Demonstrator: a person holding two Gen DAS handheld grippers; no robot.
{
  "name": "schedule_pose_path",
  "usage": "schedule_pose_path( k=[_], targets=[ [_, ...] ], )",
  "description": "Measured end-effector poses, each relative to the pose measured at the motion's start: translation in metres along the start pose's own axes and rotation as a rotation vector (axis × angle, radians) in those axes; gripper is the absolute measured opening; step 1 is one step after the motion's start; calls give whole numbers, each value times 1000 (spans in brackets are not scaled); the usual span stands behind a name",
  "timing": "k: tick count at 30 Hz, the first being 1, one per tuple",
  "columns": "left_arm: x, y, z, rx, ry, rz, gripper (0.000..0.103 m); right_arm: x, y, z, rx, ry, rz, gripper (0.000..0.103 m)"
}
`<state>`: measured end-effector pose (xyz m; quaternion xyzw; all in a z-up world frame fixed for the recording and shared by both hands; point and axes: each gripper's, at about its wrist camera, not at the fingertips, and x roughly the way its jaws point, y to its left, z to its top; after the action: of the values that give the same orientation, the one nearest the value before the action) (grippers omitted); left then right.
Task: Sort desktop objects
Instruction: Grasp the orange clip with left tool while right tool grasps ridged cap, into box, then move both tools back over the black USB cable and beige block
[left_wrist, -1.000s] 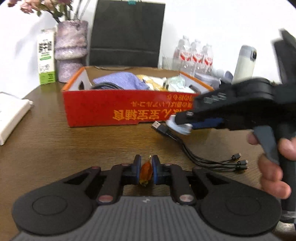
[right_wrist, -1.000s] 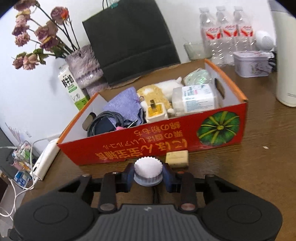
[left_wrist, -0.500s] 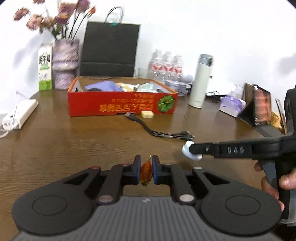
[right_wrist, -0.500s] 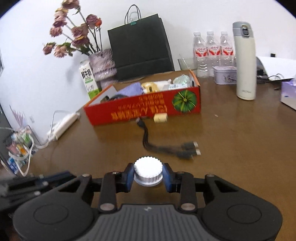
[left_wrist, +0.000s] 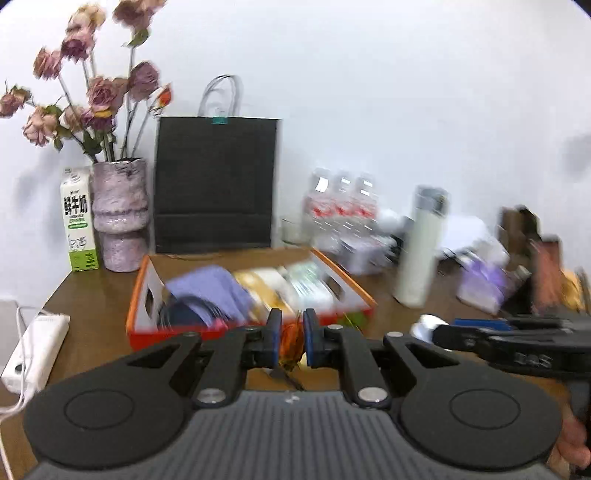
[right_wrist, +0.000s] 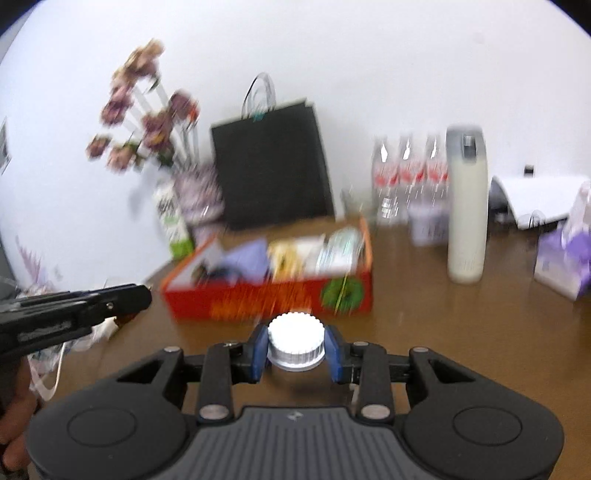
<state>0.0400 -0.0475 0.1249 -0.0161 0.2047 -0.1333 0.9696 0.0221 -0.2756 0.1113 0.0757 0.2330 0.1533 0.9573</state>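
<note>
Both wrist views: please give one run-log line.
left tool: shut on orange item | right tool: shut on white cap | red box: ahead

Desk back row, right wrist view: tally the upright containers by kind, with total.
Water bottles: 3
White thermos: 1
Milk carton: 1
Flower vase: 1
Black paper bag: 1
Total: 7
</note>
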Motion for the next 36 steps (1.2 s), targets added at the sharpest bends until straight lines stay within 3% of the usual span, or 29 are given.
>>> schedule_pose_path(
  k=[5,8,10,13,16,17,19,23,29,30,31,33,35,36],
  targets=[
    [88,29,42,-84,99,64,13,75,-30,68,119,92,48,32],
    [135,51,46,-169,186,50,13,128,-45,84,203,185,82,32],
    [166,61,42,-199,251,58,13,157,-50,88,203,226,51,32],
    [202,71,33,-230,345,33,13,194,-46,87,123,265,-61,32],
    [218,70,27,-224,374,32,16,222,-33,82,13,330,-135,33],
    [219,70,27,-222,371,38,19,231,-28,79,-33,350,-172,34],
    [220,69,31,-219,351,39,37,237,-22,76,-90,360,-225,40],
    [212,65,43,-198,329,28,39,229,-15,81,-104,317,-208,56],
    [180,56,56,-146,289,62,54,197,-13,94,-62,268,-157,61],
    [171,55,56,-141,289,75,62,191,-12,94,-58,262,-153,61],
    [160,55,54,-136,285,89,75,185,-10,92,-57,256,-150,61],
    [129,56,40,-142,239,107,86,166,-8,85,-53,233,-137,64],
    [96,54,19,-127,188,108,88,146,-8,70,-49,197,-113,83],
    [81,50,5,-110,181,120,88,136,-9,59,-48,175,-98,85]
  ],
)
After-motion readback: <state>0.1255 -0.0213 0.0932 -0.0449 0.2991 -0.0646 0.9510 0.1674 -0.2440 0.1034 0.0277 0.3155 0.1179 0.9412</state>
